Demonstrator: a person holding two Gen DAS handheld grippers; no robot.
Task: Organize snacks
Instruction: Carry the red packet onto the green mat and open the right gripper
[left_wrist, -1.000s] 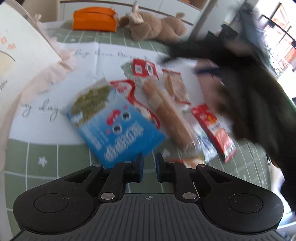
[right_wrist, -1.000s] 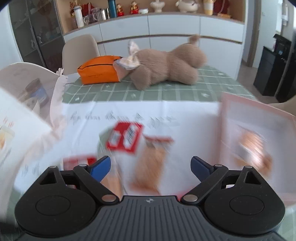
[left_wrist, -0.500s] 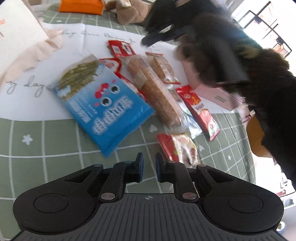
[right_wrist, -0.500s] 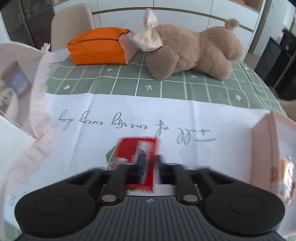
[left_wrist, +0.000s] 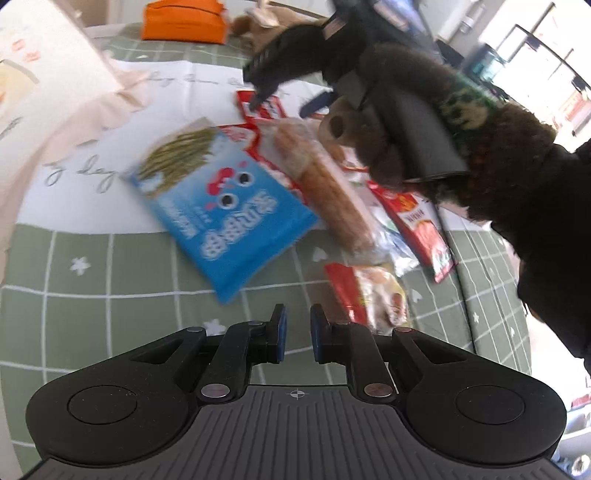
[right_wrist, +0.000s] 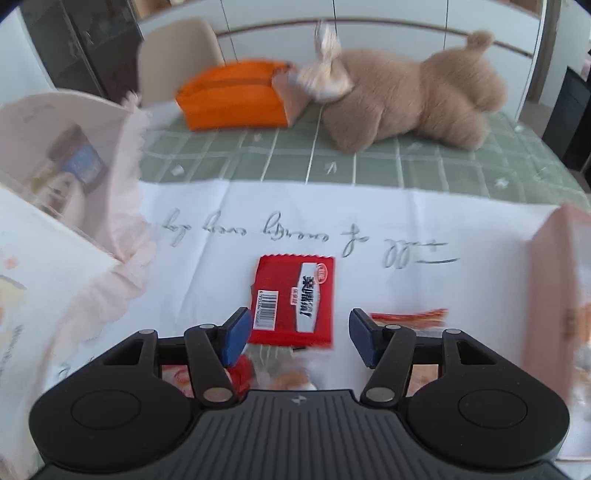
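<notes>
Snack packets lie in a heap on a white cloth (right_wrist: 369, 218). In the left wrist view I see a blue packet (left_wrist: 225, 206), a long clear-wrapped biscuit roll (left_wrist: 325, 188), a red packet (left_wrist: 421, 225) and a small red-and-clear packet (left_wrist: 369, 295). My left gripper (left_wrist: 297, 338) hovers above the table's near edge, jaws nearly together and empty. My right gripper (right_wrist: 295, 332) is open over a small red packet (right_wrist: 293, 299); it also shows in the left wrist view (left_wrist: 291, 99), above that packet (left_wrist: 260, 107).
A pink frilled bag (right_wrist: 55, 177) stands open at the left. A pink box (right_wrist: 554, 295) stands at the right. An orange pouch (right_wrist: 236, 96) and a brown plush toy (right_wrist: 417, 92) lie at the back of the green checked tablecloth (left_wrist: 110, 295).
My right gripper shut half a second ago and now stands open again over the small red packet. My left gripper stayed shut and shifted little.
</notes>
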